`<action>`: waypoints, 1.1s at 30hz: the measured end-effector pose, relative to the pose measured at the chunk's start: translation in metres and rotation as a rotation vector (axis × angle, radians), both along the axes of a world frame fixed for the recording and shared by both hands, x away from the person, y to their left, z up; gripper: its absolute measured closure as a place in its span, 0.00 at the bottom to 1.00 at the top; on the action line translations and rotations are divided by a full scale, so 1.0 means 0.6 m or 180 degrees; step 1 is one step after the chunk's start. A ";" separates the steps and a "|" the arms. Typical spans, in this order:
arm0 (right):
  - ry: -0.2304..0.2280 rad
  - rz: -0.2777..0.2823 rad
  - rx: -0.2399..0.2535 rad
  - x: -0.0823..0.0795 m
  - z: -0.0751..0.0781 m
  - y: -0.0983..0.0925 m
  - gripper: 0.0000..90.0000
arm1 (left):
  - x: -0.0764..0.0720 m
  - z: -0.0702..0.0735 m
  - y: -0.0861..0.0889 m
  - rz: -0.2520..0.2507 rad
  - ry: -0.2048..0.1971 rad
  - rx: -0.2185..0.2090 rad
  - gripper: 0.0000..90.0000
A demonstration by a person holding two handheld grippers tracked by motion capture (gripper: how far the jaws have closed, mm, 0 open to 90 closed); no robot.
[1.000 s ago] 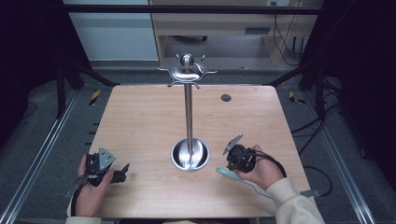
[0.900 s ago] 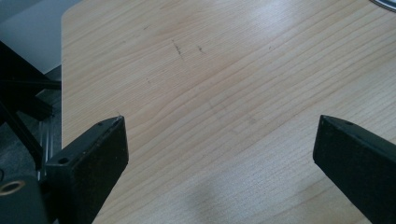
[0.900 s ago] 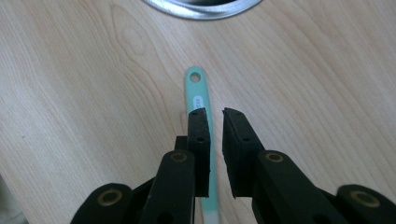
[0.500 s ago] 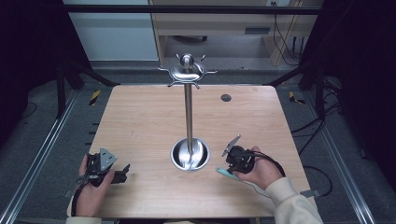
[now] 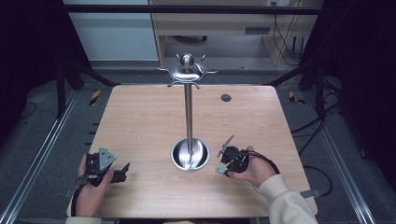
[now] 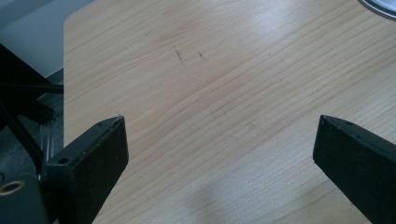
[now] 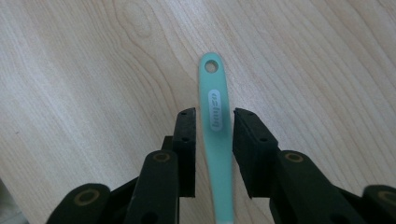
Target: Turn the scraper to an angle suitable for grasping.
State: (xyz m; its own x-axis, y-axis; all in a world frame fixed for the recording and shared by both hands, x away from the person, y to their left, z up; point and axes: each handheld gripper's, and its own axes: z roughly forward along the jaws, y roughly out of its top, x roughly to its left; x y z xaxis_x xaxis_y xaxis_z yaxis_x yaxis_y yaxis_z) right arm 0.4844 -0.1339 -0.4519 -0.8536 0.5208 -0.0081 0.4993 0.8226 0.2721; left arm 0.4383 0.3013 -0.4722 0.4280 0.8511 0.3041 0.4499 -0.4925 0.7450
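Handle (image 7: 217,126) of a mint-green utensil lies on the wooden table (image 5: 140,121), at the near right. Left to right: the left gripper (image 5: 122,171) rests at the near left edge, jaws spread wide over bare wood. A steel stand (image 5: 188,116) rises from its round base at centre. The right gripper (image 7: 214,149) straddles the handle; its jaws have just been opening and stand slightly apart from it.

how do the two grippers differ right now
The left gripper has its jaws spread wide over bare table with nothing between them. The right gripper has its jaws narrow, either side of a teal handle; they have just been opening, with a small gap showing. Both have black jaws.
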 end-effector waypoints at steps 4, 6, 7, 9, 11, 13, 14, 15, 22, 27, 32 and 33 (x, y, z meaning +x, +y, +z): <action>0.0015 0.0033 -0.0093 0.004 -0.010 0.007 0.78 | 0.000 -0.001 0.000 -0.0002 0.0000 0.0018 0.03; 0.0012 0.0026 -0.0108 0.002 -0.014 0.010 0.79 | 0.000 -0.001 -0.001 -0.0005 -0.0005 0.0014 0.03; 0.0012 0.0028 -0.0115 0.002 -0.015 0.011 0.78 | 0.000 -0.001 -0.001 -0.0011 -0.0007 0.0019 0.03; -0.0012 0.0016 -0.0148 0.001 -0.015 0.012 0.79 | 0.000 -0.001 -0.002 -0.0010 -0.0006 0.0012 0.03; -0.0023 0.0016 -0.0171 0.001 -0.015 0.013 0.79 | 0.000 -0.001 -0.002 -0.0013 -0.0001 0.0025 0.03; -0.0030 0.0030 -0.0191 0.002 -0.015 0.013 0.79 | -0.001 -0.001 -0.002 -0.0010 -0.0008 0.0025 0.03; -0.0017 0.0030 -0.0156 0.003 -0.018 0.013 0.79 | -0.001 0.000 -0.001 -0.0005 -0.0013 0.0020 0.03; -0.0015 0.0028 -0.0159 0.004 -0.019 0.013 0.79 | 0.000 -0.001 -0.001 -0.0006 -0.0006 0.0015 0.03; -0.0001 0.0047 -0.0195 0.007 -0.025 0.014 0.80 | 0.000 -0.001 -0.001 -0.0002 -0.0013 0.0012 0.03; -0.0018 0.0034 -0.0198 0.005 -0.025 0.015 0.80 | -0.001 0.000 0.000 -0.0001 -0.0011 0.0008 0.03; -0.0078 0.0045 -0.0196 0.004 -0.024 0.012 0.82 | -0.001 0.001 0.001 0.0001 0.0000 0.0012 0.03; -0.0074 0.0040 -0.0197 0.004 -0.021 0.011 0.82 | -0.001 0.001 0.001 -0.0001 0.0003 0.0015 0.03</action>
State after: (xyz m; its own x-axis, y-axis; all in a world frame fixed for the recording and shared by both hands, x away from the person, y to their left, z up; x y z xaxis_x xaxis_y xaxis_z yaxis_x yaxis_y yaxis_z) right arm 0.4867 -0.1275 -0.4647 -0.8592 0.5081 -0.0599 0.4831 0.8443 0.2321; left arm 0.4379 0.3019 -0.4718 0.4284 0.8496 0.3078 0.4504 -0.4960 0.7423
